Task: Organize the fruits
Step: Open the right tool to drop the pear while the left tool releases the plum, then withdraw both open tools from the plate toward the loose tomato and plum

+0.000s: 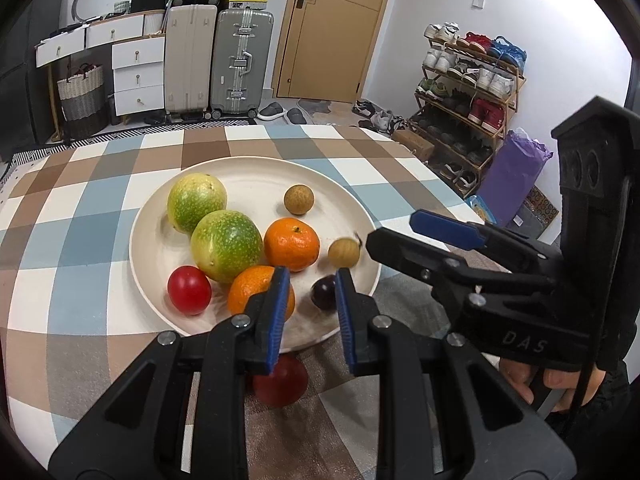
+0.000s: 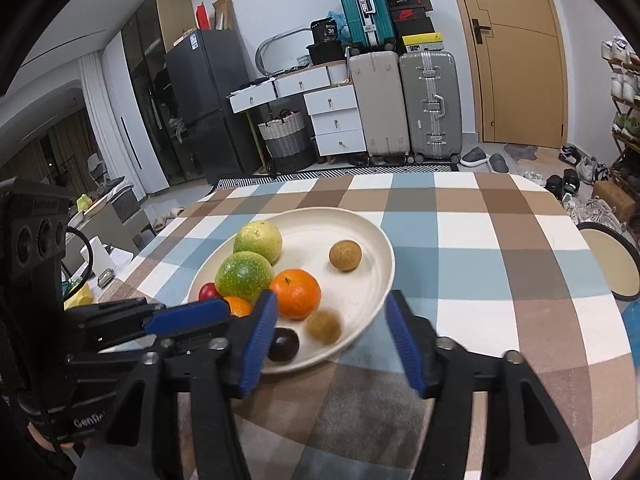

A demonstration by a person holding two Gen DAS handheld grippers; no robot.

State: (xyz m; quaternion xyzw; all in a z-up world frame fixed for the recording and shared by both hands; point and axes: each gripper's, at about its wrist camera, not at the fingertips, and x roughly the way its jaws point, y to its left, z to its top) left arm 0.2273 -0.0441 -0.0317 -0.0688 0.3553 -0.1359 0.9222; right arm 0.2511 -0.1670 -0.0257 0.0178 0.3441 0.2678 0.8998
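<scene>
1. A checked tablecloth (image 1: 80,220) in blue, brown and white covers the table, and a cream plate (image 1: 256,172) sits on it, holding most of the fruit.
2. At the plate's left edge lies a red cherry tomato (image 1: 189,289), touching the nearer of two green-yellow passion fruits (image 1: 226,245); the second passion fruit (image 1: 196,202) sits just behind it, and the two touch.
3. Two tangerines follow: one (image 1: 291,244) near the plate's middle, one (image 1: 250,286) at the near rim, partly hidden by a fingertip.
4. A brown longan (image 1: 298,199) lies alone toward the far side; a second longan (image 1: 344,253) (blurred in both views) sits near the right rim.
5. A dark purple fruit (image 1: 323,292) rests on the near part of the plate, just beside the left gripper's right-hand blue pad.
6. The left gripper (image 1: 311,312) hovers over the near rim with its fingers apart, gripping nothing.
7. Below that gripper, off the plate on the cloth, sits a second red fruit (image 1: 280,384), partly hidden.
8. The right gripper (image 2: 330,340) is at the plate's right side, its fingers spread wide and empty; from its own camera the blurred longan and the dark fruit show between its pads.
</scene>
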